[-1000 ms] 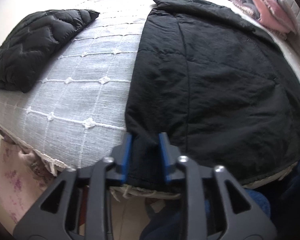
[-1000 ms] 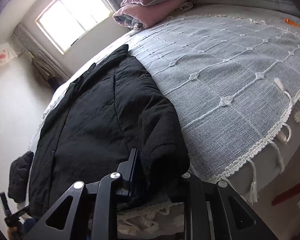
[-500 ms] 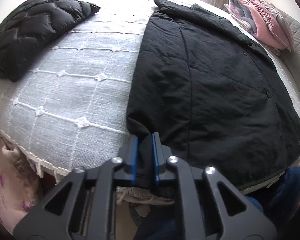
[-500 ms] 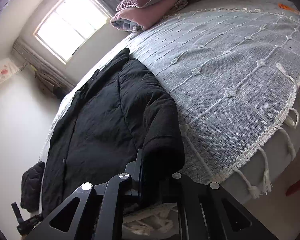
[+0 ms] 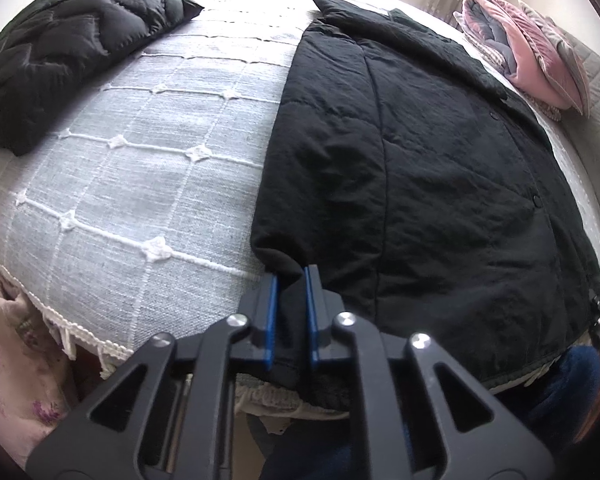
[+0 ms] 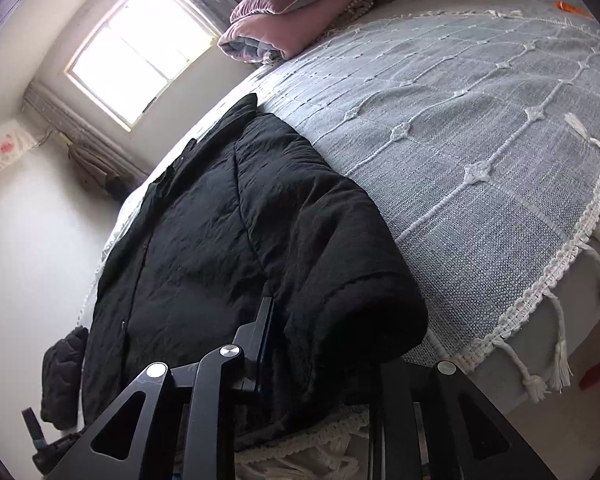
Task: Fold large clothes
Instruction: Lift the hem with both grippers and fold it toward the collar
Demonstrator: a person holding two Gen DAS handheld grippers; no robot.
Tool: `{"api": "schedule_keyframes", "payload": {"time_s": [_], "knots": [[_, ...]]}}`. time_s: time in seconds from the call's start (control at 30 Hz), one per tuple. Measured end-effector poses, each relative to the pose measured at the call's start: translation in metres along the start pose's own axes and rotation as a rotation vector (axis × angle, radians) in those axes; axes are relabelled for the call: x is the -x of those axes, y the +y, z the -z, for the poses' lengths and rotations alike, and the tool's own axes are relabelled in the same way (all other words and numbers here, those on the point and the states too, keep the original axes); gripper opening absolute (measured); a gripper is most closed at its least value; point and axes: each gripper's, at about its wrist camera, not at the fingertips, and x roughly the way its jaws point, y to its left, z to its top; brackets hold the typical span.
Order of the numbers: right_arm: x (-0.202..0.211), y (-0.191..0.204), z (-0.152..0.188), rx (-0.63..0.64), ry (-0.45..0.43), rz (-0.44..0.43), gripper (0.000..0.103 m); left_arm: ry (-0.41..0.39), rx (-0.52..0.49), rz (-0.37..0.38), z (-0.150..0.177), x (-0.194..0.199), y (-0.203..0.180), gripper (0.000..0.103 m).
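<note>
A large black padded coat (image 5: 440,168) lies spread on the bed, its hem hanging over the near edge. My left gripper (image 5: 291,276) has its blue pads on the hem's left corner, and its jaws are closing on that fabric. In the right wrist view the coat (image 6: 220,240) runs away toward the window. My right gripper (image 6: 324,320) is at the hem's right corner. Its jaws are opening with the bunched corner between them, and the fabric drapes over and hides the right finger.
A grey bedspread (image 5: 148,168) with white tassels covers the bed. A folded black quilted jacket (image 5: 60,56) lies at the far left. Pink and grey folded bedding (image 6: 292,12) is stacked at the head. A small orange item (image 6: 572,7) lies far right. Someone's blue clothing (image 5: 560,392) shows below the hem.
The left jaws have narrowed onto the hem corner. The right jaws narrowed on their corner, then spread apart again. Both cameras tilted slightly; the coat has stayed flat.
</note>
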Motion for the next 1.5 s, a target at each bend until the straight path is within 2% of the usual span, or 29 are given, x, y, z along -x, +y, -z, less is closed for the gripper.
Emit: {"api": "schedule_keyframes", "payload": {"time_s": [0.1, 0.2, 0.37, 0.43, 0.57, 0.77, 0.9, 0.97, 1.03, 1.1, 1.17, 1.23, 1.37, 1.5], "knots": [[0.001, -0.001, -0.001, 0.004, 0.005, -0.004, 0.014, -0.010, 0.020, -0.005, -0.001, 0.005, 0.002, 0.009], [0.007, 0.001, -0.003, -0.012, -0.009, -0.021, 0.011, -0.029, 0.050, 0.010, -0.004, 0.015, 0.006, 0.008], [0.034, 0.014, -0.016, -0.014, -0.048, -0.147, 0.010, -0.094, 0.128, 0.118, -0.012, 0.052, 0.020, 0.007], [0.048, 0.019, -0.022, -0.025, -0.066, -0.208, 0.009, -0.134, 0.121, 0.132, -0.013, 0.068, 0.018, 0.007], [0.067, 0.033, -0.027, -0.024, -0.092, -0.271, 0.009, -0.200, 0.112, 0.150, -0.014, 0.100, 0.016, 0.006], [0.116, 0.061, -0.031, 0.034, -0.161, -0.332, 0.008, -0.298, 0.165, 0.258, -0.017, 0.168, 0.029, 0.006], [0.165, 0.074, -0.039, 0.052, -0.224, -0.434, 0.007, -0.379, 0.156, 0.328, -0.009, 0.221, 0.030, 0.006], [0.194, 0.079, -0.041, 0.096, -0.280, -0.458, 0.007, -0.416, 0.147, 0.335, -0.003, 0.239, 0.032, 0.006], [0.217, 0.082, -0.042, 0.116, -0.315, -0.479, 0.007, -0.430, 0.147, 0.298, 0.001, 0.237, 0.035, 0.006], [0.219, 0.082, -0.045, 0.119, -0.314, -0.461, 0.007, -0.389, 0.184, 0.290, -0.002, 0.220, 0.041, 0.006], [0.208, 0.081, -0.047, 0.113, -0.292, -0.428, 0.007, -0.344, 0.219, 0.308, -0.006, 0.200, 0.047, 0.006], [0.188, 0.077, -0.048, 0.076, -0.245, -0.434, 0.007, -0.315, 0.226, 0.327, -0.015, 0.186, 0.046, 0.006], [0.157, 0.085, -0.055, 0.070, -0.209, -0.423, 0.007, -0.325, 0.211, 0.347, -0.055, 0.174, 0.031, 0.006], [0.128, 0.097, -0.088, 0.031, -0.215, -0.443, 0.007, -0.358, 0.191, 0.337, -0.113, 0.164, 0.012, 0.006]]}}
